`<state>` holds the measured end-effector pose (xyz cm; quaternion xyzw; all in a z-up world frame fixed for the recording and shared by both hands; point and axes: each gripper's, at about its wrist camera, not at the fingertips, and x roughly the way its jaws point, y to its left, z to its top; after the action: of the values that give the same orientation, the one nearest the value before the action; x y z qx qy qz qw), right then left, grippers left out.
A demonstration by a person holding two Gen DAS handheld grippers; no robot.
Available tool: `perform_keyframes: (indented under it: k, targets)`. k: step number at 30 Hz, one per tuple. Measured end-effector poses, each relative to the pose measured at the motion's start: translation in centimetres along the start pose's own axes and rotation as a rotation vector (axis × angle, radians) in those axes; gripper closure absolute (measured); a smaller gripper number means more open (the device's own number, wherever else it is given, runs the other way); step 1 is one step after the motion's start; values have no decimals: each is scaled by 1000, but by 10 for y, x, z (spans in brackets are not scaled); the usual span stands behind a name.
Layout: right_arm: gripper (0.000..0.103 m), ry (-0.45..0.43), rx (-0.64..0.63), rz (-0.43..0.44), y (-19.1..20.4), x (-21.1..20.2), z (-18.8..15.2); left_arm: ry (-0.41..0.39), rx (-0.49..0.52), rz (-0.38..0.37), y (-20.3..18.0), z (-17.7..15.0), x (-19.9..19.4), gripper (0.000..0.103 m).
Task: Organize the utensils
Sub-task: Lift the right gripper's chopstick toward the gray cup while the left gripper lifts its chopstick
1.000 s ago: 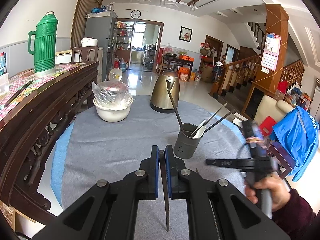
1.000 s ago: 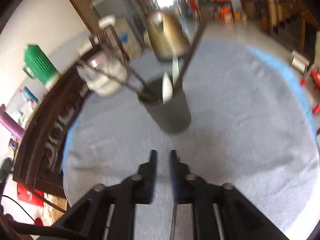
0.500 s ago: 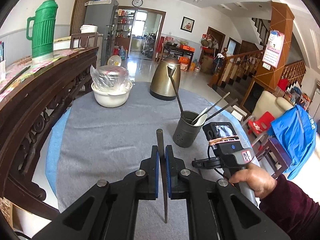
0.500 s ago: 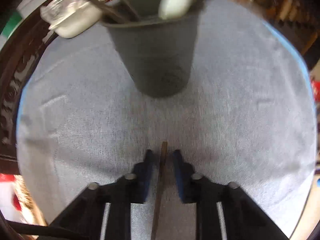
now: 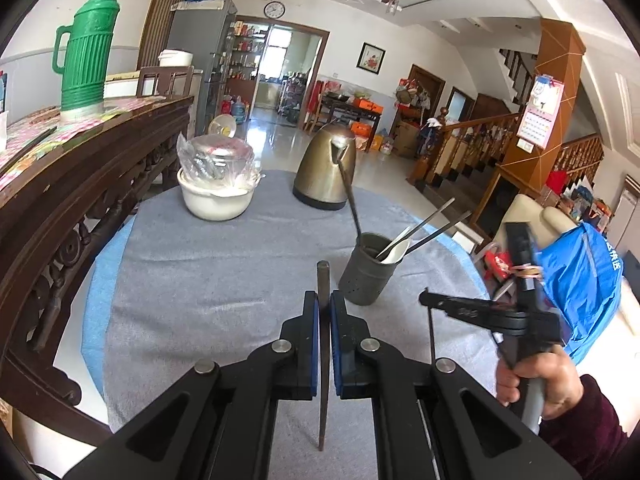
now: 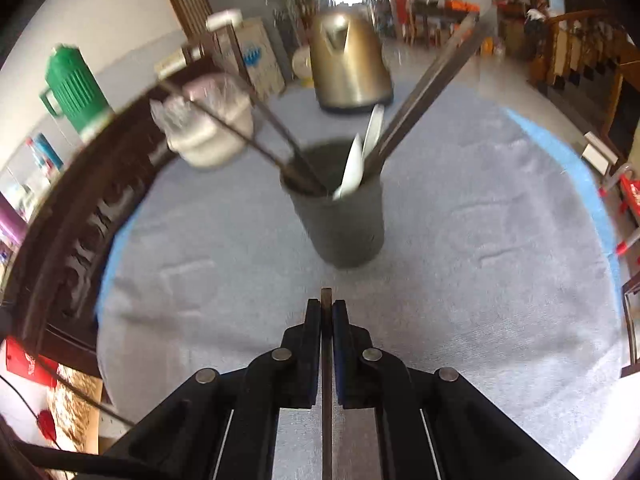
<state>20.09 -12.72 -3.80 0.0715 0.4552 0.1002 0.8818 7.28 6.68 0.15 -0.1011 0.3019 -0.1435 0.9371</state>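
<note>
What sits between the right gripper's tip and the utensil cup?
Only bare grey cloth, seen in the right wrist view, between the right gripper and the cup.

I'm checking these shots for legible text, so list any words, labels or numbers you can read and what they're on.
Nothing reads cleanly.
Blue jacket: white characters, too distorted to read.
Wall calendar: grid of numbers, too small.
Wall clock: face too small.
Right gripper: small white marking, illegible.
</note>
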Motion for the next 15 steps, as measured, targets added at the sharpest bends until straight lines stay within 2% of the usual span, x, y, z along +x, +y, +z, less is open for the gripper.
perform_keyframes:
  k: [9,13,15]
  targets:
    - [98,-240,32,92,-7,-87,6,-48,40,-30,-14,3,-9,97]
    - [98,-270,35,101,-6,-98,5,-44,49,26,-10,4,-1,97]
    - [98,-272,49,111,-13,-102,3,16,33,50,4,7,17,97]
